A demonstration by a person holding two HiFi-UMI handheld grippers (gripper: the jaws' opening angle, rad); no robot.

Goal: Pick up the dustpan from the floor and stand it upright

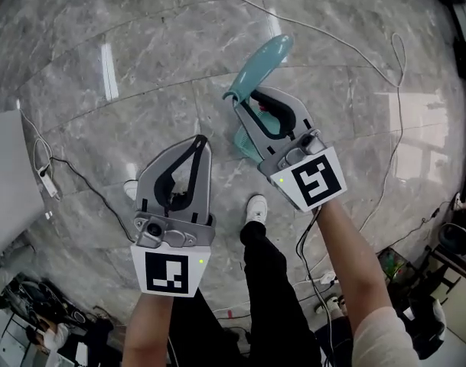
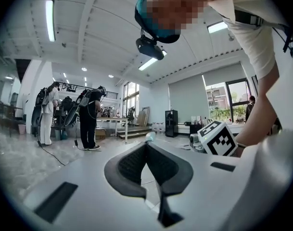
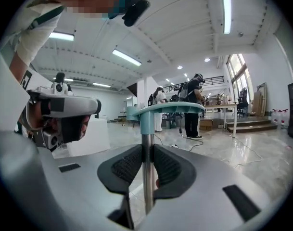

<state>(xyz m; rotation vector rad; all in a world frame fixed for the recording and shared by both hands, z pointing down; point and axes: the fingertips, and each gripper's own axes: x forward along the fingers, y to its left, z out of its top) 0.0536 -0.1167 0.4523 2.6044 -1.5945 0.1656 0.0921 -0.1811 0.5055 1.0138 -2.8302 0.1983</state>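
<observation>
The dustpan has a teal handle grip on a thin metal pole, with its teal pan showing just beneath my right gripper. My right gripper is shut on the pole. In the right gripper view the pole runs straight up between the pads to the teal grip. My left gripper hangs to the left of the dustpan and apart from it. Its jaws meet at the tips with nothing between them. Most of the pole is hidden behind the right gripper in the head view.
Grey marble floor lies below. A white cable loops at right, and a power strip with a dark cord lies at left beside a white panel. My shoe is under the grippers. People stand far off.
</observation>
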